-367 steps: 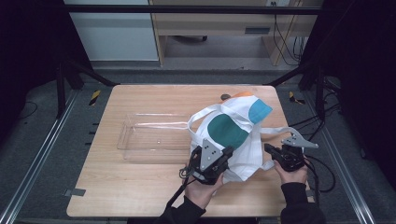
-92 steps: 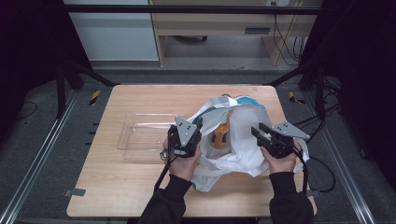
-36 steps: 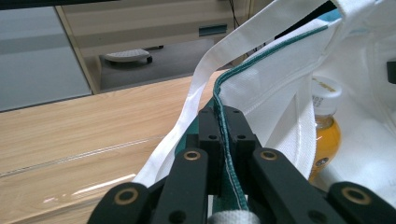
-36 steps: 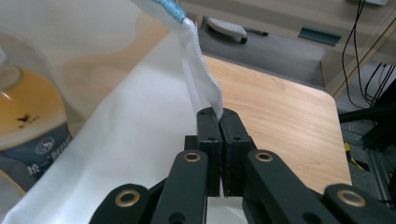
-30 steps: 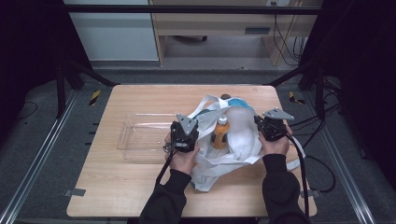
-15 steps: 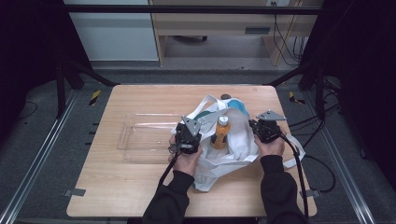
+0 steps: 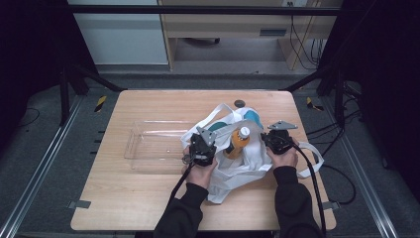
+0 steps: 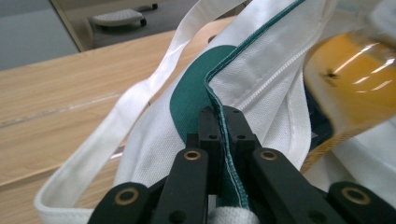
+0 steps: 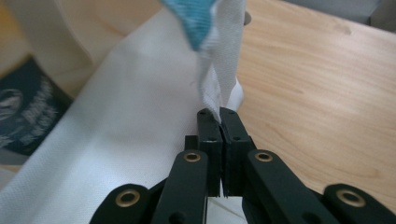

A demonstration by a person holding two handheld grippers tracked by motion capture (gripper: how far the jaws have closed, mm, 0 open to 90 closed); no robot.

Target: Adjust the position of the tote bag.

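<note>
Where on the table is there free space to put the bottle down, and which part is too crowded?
Bare wood lies along the table near edge left of the left gripper, and along the far edge behind the clear tray. The tray itself looks empty. The right-middle is crowded: the white bag, the orange bottle and the right gripper sit there.

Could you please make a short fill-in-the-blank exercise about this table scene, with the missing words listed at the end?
1. Each claw is shut on the rim of the white ____.
2. The bottle standing between the left claw and the right claw holds an ____ drink.
3. The clear tray lies on the ____ table.

Missing words: bag; orange; wooden
</note>
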